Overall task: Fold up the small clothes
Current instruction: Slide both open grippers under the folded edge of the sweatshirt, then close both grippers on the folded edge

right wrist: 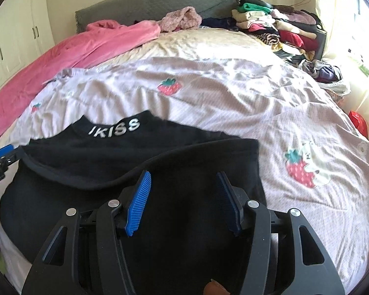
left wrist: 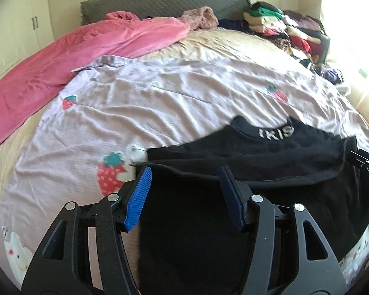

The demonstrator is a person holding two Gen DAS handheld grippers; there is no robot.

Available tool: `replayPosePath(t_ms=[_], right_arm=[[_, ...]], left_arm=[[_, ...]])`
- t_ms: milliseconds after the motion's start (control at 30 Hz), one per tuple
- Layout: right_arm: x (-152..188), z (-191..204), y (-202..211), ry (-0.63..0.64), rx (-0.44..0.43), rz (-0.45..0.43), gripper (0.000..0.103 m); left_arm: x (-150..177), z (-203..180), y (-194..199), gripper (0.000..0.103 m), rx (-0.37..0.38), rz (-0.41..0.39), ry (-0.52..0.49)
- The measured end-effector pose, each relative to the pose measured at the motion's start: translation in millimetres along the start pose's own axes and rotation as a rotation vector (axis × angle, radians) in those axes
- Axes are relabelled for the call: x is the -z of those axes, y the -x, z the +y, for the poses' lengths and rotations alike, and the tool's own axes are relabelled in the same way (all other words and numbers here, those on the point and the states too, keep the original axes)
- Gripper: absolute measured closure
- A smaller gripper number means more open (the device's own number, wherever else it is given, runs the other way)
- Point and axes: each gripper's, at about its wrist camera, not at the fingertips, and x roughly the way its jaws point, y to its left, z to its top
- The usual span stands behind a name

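A small black top (left wrist: 258,152) with white "IKISS" lettering on its collar lies on the bed, its near part folded up over the rest. It also shows in the right wrist view (right wrist: 135,152). My left gripper (left wrist: 185,174) is open, its blue pads (left wrist: 140,194) just above the top's left part. My right gripper (right wrist: 183,179) is open above the top's right part, holding nothing. The right gripper's tip shows at the right edge of the left wrist view (left wrist: 367,164).
The bed is covered by a pale pink quilt with strawberry prints (left wrist: 160,93). A pink blanket (left wrist: 61,61) lies at the far left. A heap of clothes (right wrist: 278,29) sits at the far right by the grey headboard (right wrist: 147,7). A red item (right wrist: 359,120) lies at the right bed edge.
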Motion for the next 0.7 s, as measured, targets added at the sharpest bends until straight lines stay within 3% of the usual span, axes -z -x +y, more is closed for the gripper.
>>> replayPosePath(t_ms=[333,400,533,700], right_arm=[[-11.0,-38.1,-5.0,-0.084,0.066,-0.002,0.049],[-10.4,-40.5,-5.2,-0.080,0.060,0.003,0.049],[-7.2,-35.2,-15.0,-0.038,0.091,0.032,0.039],[-9.5,-42.3,-36.0,-0.060,0.128,0.068,0.039]], left_arm=[[1.2,51.6,1.7,0.053,-0.026,0.010,0.127],[5.9,52.2,1.5,0.053,-0.010,0.021,0.121],[14.0,45.9,-12.1,0.053,-0.023,0.065,0.075],[14.2,44.3,-34.2,0.053,-0.008,0.111,0.088]])
